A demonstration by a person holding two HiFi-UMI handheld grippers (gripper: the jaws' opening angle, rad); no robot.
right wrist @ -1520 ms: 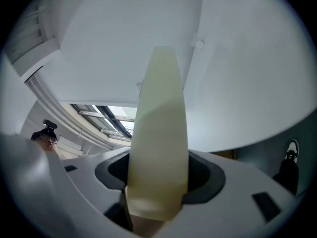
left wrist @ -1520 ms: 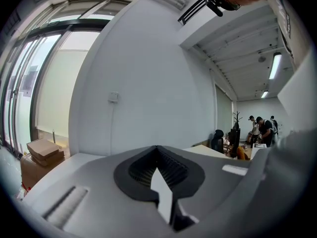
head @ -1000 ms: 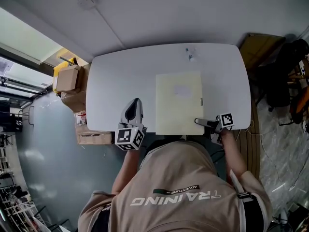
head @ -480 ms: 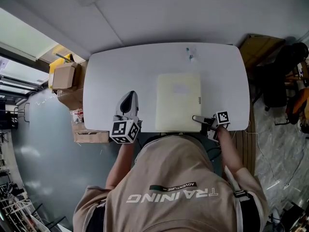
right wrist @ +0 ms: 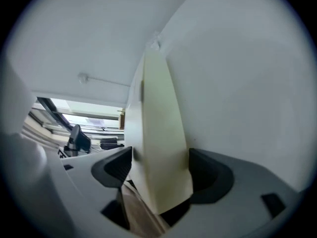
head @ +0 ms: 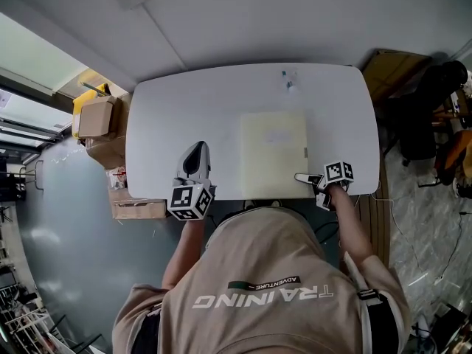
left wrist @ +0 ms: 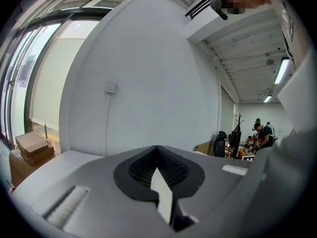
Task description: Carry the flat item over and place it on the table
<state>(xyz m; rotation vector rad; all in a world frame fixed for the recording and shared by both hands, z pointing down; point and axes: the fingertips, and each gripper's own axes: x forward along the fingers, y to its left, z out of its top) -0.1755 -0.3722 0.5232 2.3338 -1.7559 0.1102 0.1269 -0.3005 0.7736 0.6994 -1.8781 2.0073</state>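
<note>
Sideways, right tool [head: 302, 178] (jaws astride sheet [head: 273, 153])

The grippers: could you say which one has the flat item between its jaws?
The right gripper: the flat item lies between its jaws, which have just been opening; the left gripper is shut.

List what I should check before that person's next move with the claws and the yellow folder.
1. Pale yellow folder lying flat on the white table: ok.
2. Right claw let go: ok. Its jaws have just been opening and stand wide apart, with the folder's near corner between them, unpressed.
3. Folder's near edge fully supported: cannot tell. It reaches the table's near edge.
4. Left claw out of the way: ok. It is shut, empty, and apart from the folder on its left.
5. Small object at the far edge clear of the folder: ok.
</note>
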